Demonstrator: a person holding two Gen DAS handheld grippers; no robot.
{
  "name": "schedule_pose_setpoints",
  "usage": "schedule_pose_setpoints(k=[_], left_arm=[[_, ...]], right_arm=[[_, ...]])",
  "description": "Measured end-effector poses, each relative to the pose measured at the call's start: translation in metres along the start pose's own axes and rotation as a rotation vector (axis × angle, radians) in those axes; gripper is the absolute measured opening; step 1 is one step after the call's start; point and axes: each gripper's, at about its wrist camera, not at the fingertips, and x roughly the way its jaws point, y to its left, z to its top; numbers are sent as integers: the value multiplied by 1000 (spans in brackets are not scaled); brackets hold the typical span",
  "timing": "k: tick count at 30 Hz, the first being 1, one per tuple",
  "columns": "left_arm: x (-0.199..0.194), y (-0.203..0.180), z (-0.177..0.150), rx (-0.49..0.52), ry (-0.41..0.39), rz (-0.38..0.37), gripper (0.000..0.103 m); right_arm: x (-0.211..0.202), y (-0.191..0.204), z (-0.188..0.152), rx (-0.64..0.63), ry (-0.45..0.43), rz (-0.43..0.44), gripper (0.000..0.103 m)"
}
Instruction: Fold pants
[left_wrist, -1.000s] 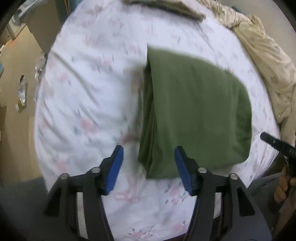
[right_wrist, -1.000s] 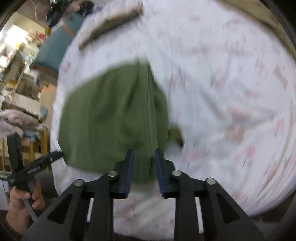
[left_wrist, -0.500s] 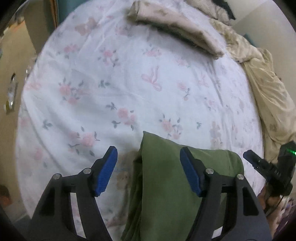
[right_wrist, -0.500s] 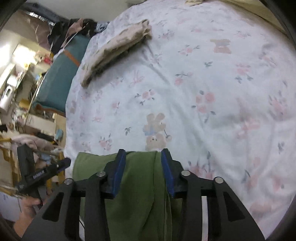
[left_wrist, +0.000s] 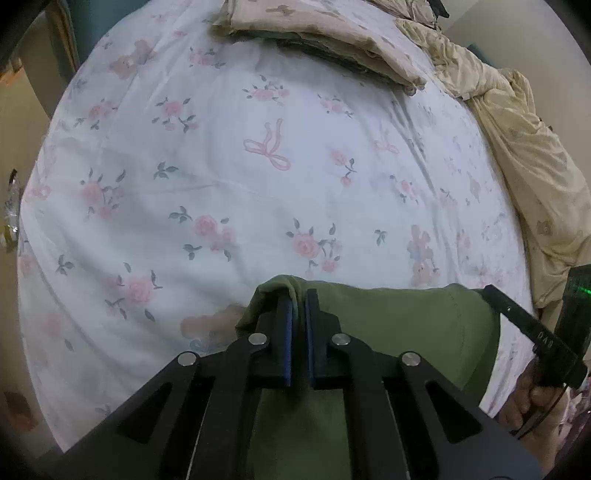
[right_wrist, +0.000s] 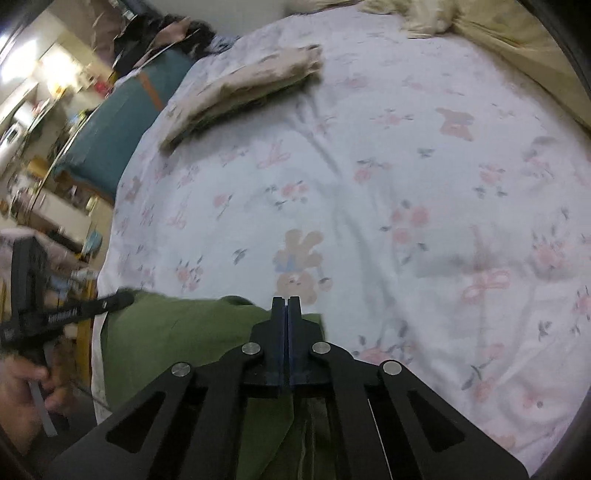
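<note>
grip taken on both corners of the fold

pants (left_wrist: 399, 325) now pinched at two points. half a second back, left gripper (left_wrist: 298, 302) spread wide over the cloth and right gripper (right_wrist: 287, 306) partly apart; now both drawn in. left fingers pressed onto a small ridge of green fabric, bunched up between the blue pads (left_wrist: 287, 332). right fingers pressed nearly flush at the tips, thin cloth edge seemingly caught lower between them, at the right corner of the stack. a full second back, bundle lying flat and clear of both tools. probably means grasp stage done and next fold, or a lift toward the middle of the bed (left_wrist: 207, 177), about to start.

pants: olive green, matte, soft knit or brushed cotton by the look, already doubled into a thick rectangle, layered edges on the left side. lying at the near edge of the bed, close to the foot.

bed sheet: white, thin, lightly creased, pink roses, bows, small bears. folded beige bedding (left_wrist: 325, 33) at the far edge, flat and slab-like. crumpled yellowish quilt (left_wrist: 532, 162) along the right edge.
</note>
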Motion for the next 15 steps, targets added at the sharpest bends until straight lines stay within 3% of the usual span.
schedule_pose_setpoints(k=[3,7,9,11,12,14,15], left_arm=[[-1,9,4,-32,-13,23,0],[-5,12,3,-17,-23,27,1],[-14,14,1,-25,-62,78,3],[-24,16,-1,-47,-96,137,7],[-31,15,-2,-50,-126,147,10],[-48,-7,-11,51,-223,77,16],[-47,-16,-14,97,-222,46,22]], right_arm=[[9,-4,-2,22,18,-56,0],[7,-9,-5,59,8,-60,0],[-9,0,-4,-5,-47,-188,1],[-22,4,0,-4,-83,-137,2],[-29,10,4,-8,-92,-41,2],[-28,26,9,-52,-82,8,6],[-20,40,12,-94,-62,37,6]])
